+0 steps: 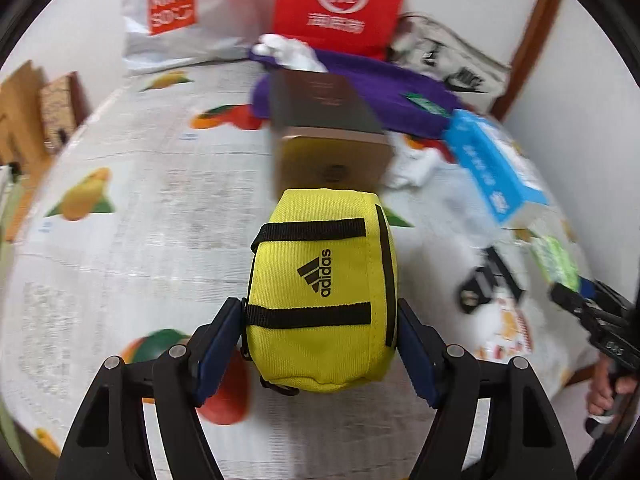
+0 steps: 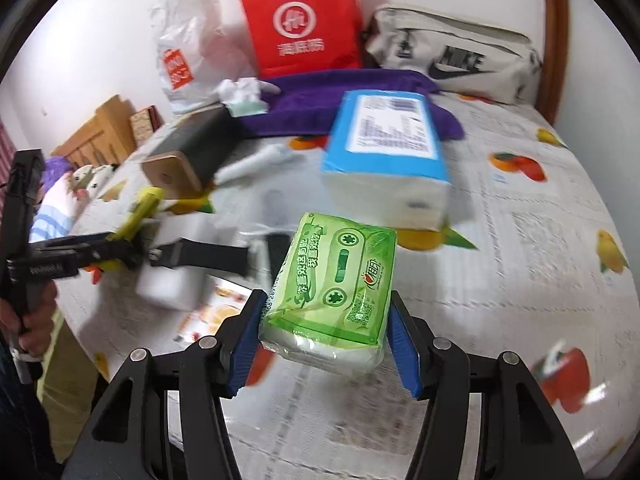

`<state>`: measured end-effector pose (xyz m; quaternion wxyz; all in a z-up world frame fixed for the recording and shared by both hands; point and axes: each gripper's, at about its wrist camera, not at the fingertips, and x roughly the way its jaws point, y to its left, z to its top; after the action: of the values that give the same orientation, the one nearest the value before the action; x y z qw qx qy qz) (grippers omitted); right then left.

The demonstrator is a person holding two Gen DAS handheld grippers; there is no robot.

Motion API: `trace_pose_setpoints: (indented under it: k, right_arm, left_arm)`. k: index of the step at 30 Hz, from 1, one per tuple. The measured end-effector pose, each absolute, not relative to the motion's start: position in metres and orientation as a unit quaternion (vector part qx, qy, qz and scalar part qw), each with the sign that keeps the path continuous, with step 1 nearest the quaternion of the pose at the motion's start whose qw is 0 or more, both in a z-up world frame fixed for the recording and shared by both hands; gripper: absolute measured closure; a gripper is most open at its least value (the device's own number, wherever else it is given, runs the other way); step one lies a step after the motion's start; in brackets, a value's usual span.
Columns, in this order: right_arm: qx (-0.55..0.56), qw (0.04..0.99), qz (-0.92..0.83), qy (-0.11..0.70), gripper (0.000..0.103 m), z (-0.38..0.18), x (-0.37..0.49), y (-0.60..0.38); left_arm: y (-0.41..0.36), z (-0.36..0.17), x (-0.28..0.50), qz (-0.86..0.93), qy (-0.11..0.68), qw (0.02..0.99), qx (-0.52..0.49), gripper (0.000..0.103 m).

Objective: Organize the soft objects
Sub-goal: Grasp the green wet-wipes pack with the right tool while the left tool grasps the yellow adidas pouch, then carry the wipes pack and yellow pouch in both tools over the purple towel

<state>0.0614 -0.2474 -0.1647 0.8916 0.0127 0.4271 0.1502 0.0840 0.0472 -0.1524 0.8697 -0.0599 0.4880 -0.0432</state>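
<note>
Yellow pouch [image 1: 320, 296] left-clamped; green tissue pack [image 2: 340, 284] right-clamped

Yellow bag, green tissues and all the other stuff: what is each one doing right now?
Yellow bag: gripped by the left gripper, zipped shut.
Green tissue pack: gripped by the right gripper, sealed.
Blue tissue pack: lying on the bed, sealed.
Red bag: standing upright against the wall.
Purple cloth: spread flat.
Gold box: closed, lying flat.
</note>
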Motion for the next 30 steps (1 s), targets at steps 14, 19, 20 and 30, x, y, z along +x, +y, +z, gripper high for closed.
trace_pose_setpoints:
  k: [14,19,20,30]
  right_arm:
    - [0.004,0.889,0.115,0.443,0.031,-0.193,0.066,-0.253]
    - [-0.008,0.895,0.097,0.435,0.039,-0.195,0.071,-0.247]
    - [-0.011,0.896,0.091,0.434,0.046,-0.195,0.072,-0.248]
    - [0.011,0.899,0.106,0.424,0.048,-0.176,0.072,-0.261]
  left_arm:
    - [0.031,-0.171,0.099,0.011,0.498,0.867,0.013,0.017]
    - [0.03,-0.17,0.106,0.013,0.493,0.87,0.006,0.02]
    - [0.031,-0.169,0.106,0.01,0.489,0.872,0.004,0.025]
    - [0.036,-0.148,0.097,-0.018,0.475,0.879,-0.034,0.034]
